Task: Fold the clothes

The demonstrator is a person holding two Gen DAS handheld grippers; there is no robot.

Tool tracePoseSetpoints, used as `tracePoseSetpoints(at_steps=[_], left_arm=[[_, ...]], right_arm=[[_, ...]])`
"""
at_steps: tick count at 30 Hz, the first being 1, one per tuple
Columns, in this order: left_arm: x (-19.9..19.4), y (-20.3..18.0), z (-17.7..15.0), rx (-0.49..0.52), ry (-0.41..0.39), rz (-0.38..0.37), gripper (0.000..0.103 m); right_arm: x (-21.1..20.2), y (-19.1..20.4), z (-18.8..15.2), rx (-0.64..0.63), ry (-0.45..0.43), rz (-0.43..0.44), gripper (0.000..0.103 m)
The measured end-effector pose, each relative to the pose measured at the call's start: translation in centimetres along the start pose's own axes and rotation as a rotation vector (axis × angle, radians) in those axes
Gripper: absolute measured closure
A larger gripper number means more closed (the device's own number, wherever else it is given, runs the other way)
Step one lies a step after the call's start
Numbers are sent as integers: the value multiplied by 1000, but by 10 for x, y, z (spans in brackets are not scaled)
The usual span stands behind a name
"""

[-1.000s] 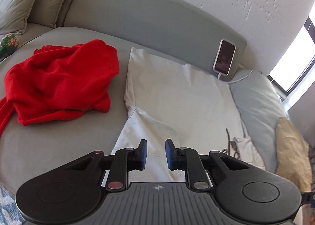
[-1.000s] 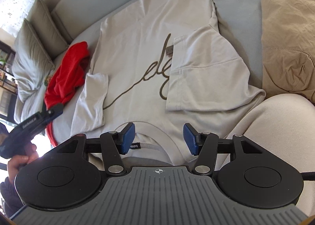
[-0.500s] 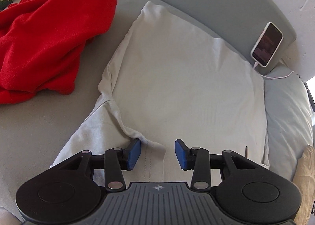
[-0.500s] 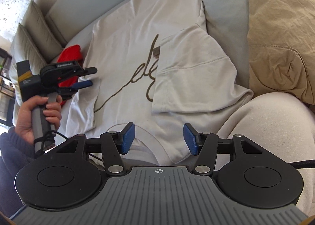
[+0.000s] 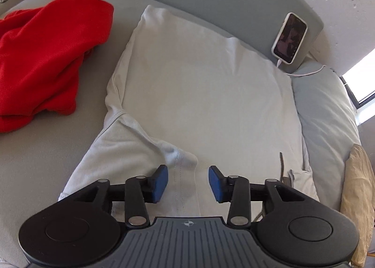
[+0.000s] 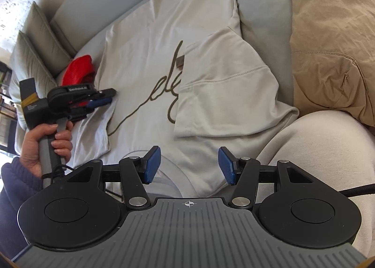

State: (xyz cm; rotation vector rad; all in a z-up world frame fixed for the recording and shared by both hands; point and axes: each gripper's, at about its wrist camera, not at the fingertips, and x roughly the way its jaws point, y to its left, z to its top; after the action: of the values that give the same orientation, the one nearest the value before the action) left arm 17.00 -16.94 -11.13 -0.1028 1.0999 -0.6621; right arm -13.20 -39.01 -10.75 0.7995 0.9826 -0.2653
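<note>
1. A pale grey T-shirt [image 6: 145, 61] is spread front-up on a sofa [image 5: 42, 132], its right sleeve [image 6: 225, 85] already folded inward over the chest.
2. The left tongs [image 5: 187, 182] are held wide open, empty, astride the bunched left sleeve [image 5: 131, 150], apparently lined up for the matching fold.
3. The right tongs [image 6: 188, 166] hang open and empty over the collar at 6 o'clock.
4. A brown cursive script [image 6: 164, 97] on the chest is part covered and cannot be read; the white lettering on the left tool's housing is too small to make out.
5. A red garment [image 5: 46, 57] waits at 10 o'clock; a phone [image 5: 289, 38] is propped at 2 o'clock.
</note>
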Motion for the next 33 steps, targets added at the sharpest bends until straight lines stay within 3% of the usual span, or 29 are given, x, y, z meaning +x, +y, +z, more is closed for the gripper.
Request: tracePoseSetpoints(at_steps=[4, 7, 9, 11, 14, 19, 22, 24, 26, 30, 31, 33], left_arm=[[-42, 0, -20, 98, -128, -78, 55], [-45, 15, -32, 55, -174, 36, 65], [-29, 33, -35, -22, -99, 52, 87], [-24, 38, -42, -7, -49, 55, 93], [-39, 22, -54, 66, 31, 100, 93], [-70, -3, -92, 239, 222, 71, 89], [-93, -3, -101, 247, 116, 39, 80], [-103, -1, -97, 216, 13, 55, 66], [-100, 6, -89, 167, -51, 97, 67], [-72, 17, -75, 88, -89, 215, 75], [-65, 16, -78, 111, -81, 239, 75], [-56, 8, -88, 207, -70, 293, 75]], right_arm=[[-3, 2, -1, 1, -21, 9, 46], [-1, 7, 2, -21, -58, 16, 46], [5, 11, 5, -29, -65, -2, 46], [9, 14, 7, -27, -64, -16, 46], [7, 16, 3, -18, -54, 3, 46], [-5, 11, -5, -38, -61, -14, 46], [-8, 11, -1, -36, -82, -22, 46], [-7, 13, 4, -43, -105, -37, 46], [-3, 14, 10, -55, -130, -59, 46], [19, 12, 27, -45, -130, -139, 49], [25, 11, 29, -47, -127, -157, 56], [36, 10, 32, -70, -120, -191, 58]])
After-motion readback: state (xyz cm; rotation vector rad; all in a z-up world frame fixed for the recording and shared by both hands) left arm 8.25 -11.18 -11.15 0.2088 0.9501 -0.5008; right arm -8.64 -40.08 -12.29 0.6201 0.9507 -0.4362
